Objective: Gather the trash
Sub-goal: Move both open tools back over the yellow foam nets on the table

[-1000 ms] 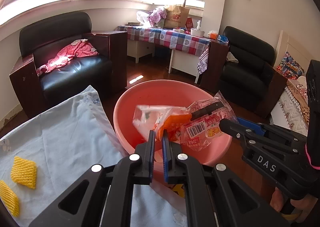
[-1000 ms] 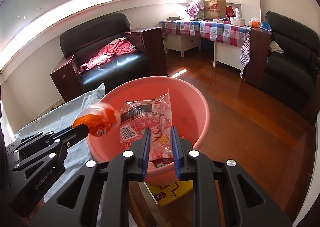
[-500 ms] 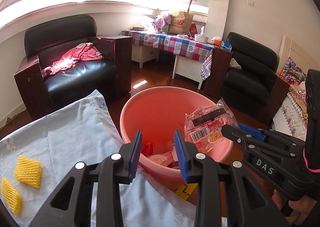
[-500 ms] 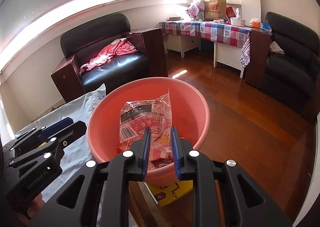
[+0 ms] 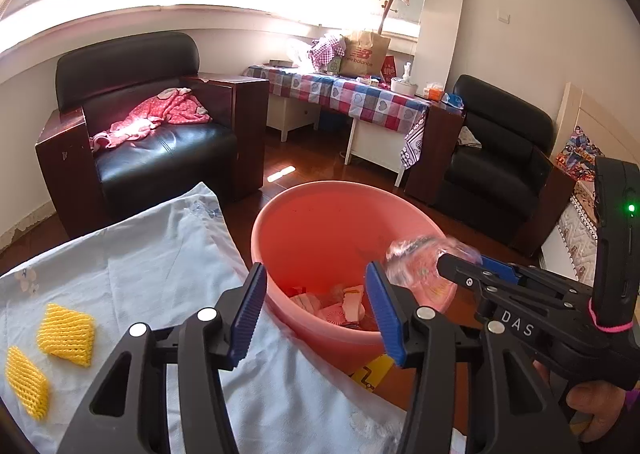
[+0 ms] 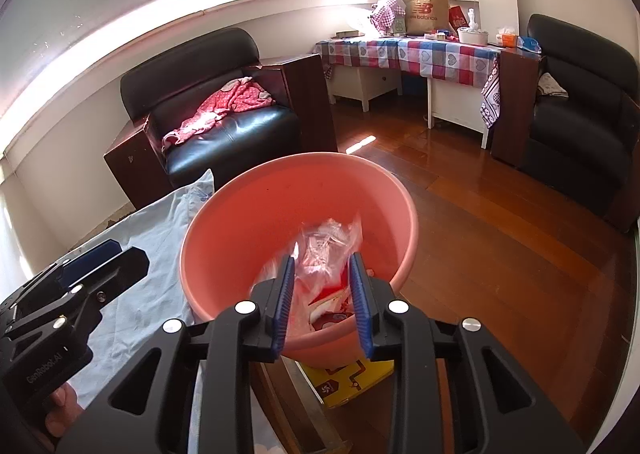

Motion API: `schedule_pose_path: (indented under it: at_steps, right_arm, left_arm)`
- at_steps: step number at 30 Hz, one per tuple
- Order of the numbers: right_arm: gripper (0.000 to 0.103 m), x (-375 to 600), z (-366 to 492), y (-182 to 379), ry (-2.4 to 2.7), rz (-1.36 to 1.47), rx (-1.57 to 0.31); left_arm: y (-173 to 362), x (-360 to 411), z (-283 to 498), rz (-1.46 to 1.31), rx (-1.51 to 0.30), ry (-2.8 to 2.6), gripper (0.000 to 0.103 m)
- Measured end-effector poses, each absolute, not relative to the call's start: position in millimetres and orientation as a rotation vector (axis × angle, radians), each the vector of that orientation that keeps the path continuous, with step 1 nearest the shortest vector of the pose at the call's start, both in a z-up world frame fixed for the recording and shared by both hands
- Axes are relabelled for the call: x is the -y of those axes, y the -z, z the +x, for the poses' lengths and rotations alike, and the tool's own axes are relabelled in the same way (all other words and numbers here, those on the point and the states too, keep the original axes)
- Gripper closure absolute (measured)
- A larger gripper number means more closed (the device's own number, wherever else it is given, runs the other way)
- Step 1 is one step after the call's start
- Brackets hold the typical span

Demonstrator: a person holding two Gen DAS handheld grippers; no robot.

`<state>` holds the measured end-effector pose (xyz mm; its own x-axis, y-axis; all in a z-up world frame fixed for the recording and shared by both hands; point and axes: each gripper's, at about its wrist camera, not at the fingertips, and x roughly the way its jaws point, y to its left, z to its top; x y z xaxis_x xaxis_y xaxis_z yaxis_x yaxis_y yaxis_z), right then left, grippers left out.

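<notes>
My right tool (image 6: 322, 296) is opening, its clear wrapper (image 6: 328, 242) slipping free; the empty left tool (image 5: 316, 312) is opening too. The wrapper could snag and miss the pink basin (image 6: 200, 250) ahead.

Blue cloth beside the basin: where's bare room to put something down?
The light blue cloth is bare between the yellow foam nets and the pink basin, and toward the armchair. Crowded: the basin's bottom, littered with wrappers.

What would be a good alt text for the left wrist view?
The left gripper, jaws opening and empty, hovers over a pink basin of wrappers. The right gripper lets go of a clear wrapper above it; two yellow foam nets lie on the blue cloth.
</notes>
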<state>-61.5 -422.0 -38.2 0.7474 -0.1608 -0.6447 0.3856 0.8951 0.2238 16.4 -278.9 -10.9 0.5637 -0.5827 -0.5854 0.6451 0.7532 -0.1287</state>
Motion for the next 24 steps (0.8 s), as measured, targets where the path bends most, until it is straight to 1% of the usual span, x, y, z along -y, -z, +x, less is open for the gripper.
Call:
schedule_pose_path:
  at_steps: [24]
  right_arm:
    - [0.074,391.2,-62.2,29.6,0.220,0.332,-0.673]
  left_arm:
    - [10.2,199.5,4.6,0.053,-0.684,0.586,0.049]
